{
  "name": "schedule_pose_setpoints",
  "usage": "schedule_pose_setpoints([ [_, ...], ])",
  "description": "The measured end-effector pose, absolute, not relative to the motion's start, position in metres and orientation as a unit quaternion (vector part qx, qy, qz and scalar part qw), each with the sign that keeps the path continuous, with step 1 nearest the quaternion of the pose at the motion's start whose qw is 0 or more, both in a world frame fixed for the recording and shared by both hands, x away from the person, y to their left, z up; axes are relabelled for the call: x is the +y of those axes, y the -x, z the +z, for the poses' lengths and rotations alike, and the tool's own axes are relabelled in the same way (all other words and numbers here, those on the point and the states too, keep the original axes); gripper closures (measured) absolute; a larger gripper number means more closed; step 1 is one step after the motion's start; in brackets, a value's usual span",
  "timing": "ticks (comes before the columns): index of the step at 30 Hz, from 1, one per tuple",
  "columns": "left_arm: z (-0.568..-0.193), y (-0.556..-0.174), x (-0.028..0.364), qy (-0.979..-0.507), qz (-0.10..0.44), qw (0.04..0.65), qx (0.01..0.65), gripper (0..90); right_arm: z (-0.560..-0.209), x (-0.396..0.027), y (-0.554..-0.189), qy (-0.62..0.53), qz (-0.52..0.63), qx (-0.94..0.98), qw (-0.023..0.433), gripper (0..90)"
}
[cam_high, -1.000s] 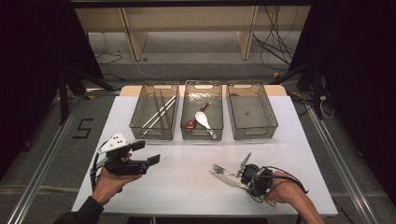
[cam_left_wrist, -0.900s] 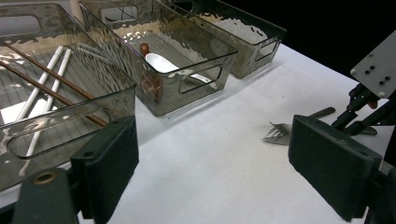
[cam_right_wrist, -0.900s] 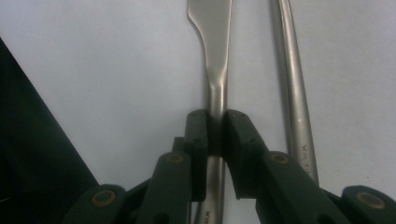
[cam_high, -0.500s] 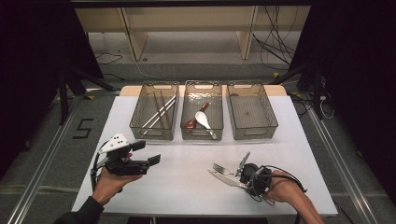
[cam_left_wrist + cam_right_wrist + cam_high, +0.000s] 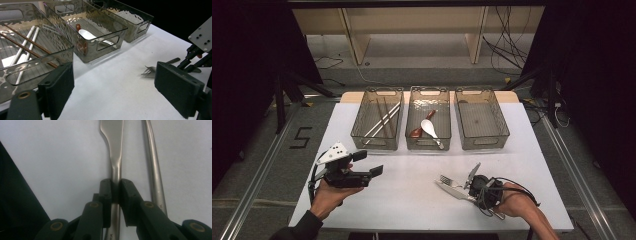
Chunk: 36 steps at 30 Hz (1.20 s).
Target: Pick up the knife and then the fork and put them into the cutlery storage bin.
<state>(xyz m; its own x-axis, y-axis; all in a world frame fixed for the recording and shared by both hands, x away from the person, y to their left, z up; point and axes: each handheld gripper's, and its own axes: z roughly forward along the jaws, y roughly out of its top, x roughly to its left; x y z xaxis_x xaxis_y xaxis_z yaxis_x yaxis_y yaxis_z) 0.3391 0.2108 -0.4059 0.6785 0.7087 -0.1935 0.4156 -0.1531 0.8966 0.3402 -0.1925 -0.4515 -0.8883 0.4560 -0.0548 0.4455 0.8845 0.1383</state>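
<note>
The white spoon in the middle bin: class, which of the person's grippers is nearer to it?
Left. The left gripper hovers open at the table's near left, nearer the white spoon. The right gripper, clamped on a piece of metal cutlery, sits farther off at the near right.

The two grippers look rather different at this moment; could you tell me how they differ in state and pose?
The left gripper has its jaws wide apart with nothing between them, while the right gripper has its jaws shut on a metal utensil handle.
The left gripper is held above the table, aimed toward the bins; the right gripper sits low at the tabletop beside a second utensil.
Both are hand-held and have black jaws.
</note>
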Motion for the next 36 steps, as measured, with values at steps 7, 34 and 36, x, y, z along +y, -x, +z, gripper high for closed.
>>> schedule_pose_setpoints([
  [7,-0.406,-0.339,0.211,-0.745,0.139,0.531,0.378,15.7,-0.446,-0.192,-0.340,-0.235,0.087,0.967,0.047,80.5],
  [34,-0.405,-0.339,0.215,-0.737,0.147,0.537,0.384,15.7,-0.410,-0.226,-0.355,-0.320,0.238,0.916,0.049,80.5],
  [36,-0.405,-0.340,0.215,-0.737,0.147,0.536,0.384,15.7,-0.408,-0.229,-0.358,-0.328,0.248,0.910,0.049,80.5],
])
